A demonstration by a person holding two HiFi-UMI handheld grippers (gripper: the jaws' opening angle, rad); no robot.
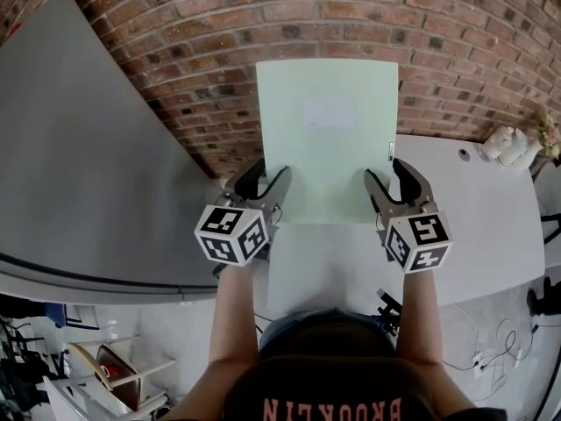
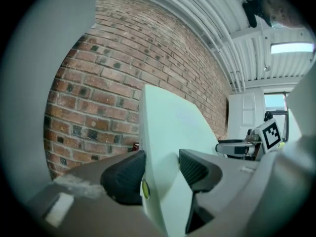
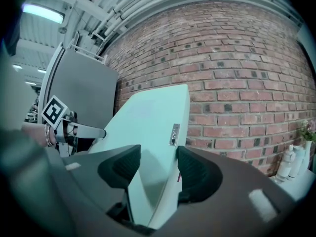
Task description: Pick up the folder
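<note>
— Arms (image 1: 235, 318) were closest, reaching forward, each with a gripper at its end. What did they hold?
— Both held the folder (image 1: 329, 139). It was pale green and stood up tall over the white table (image 1: 491, 222), in front of the brick wall (image 1: 219, 24).
— How?
— The left gripper (image 1: 266, 179) pinched its bottom left corner. The right gripper (image 1: 389, 174) pinched its bottom right corner. Their pads pressed on both faces.
— What else?
— A grey board (image 1: 79, 147) was at the left. Little white bottles (image 1: 508, 144) sat far right on the table.
</note>
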